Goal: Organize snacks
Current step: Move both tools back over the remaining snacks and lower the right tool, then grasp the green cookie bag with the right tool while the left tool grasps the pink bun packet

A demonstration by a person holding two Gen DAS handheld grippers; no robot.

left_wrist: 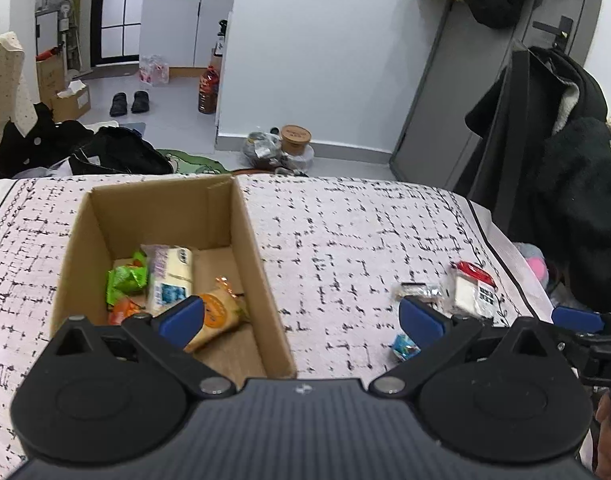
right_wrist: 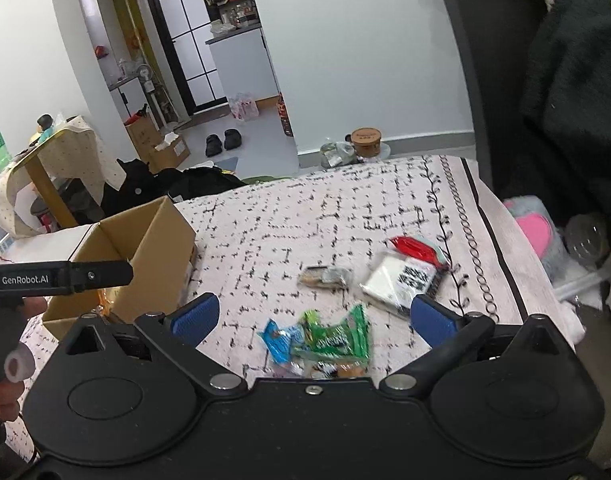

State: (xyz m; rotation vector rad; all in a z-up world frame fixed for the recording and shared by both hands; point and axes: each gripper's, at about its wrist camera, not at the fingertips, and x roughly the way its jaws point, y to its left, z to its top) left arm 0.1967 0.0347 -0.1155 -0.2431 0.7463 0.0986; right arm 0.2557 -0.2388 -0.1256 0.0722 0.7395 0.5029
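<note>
A black-checked white cloth (right_wrist: 345, 208) covers the bed below a pale wall (left_wrist: 345, 60).

Even, soft indoor light — faint shadows, strong fisheye bending at edges, slight motion blur.

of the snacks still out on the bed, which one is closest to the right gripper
The green packet, lying between the right gripper's open fingers beside the blue packet. The red-and-white pack and silver wrapper lie farther off.
</note>
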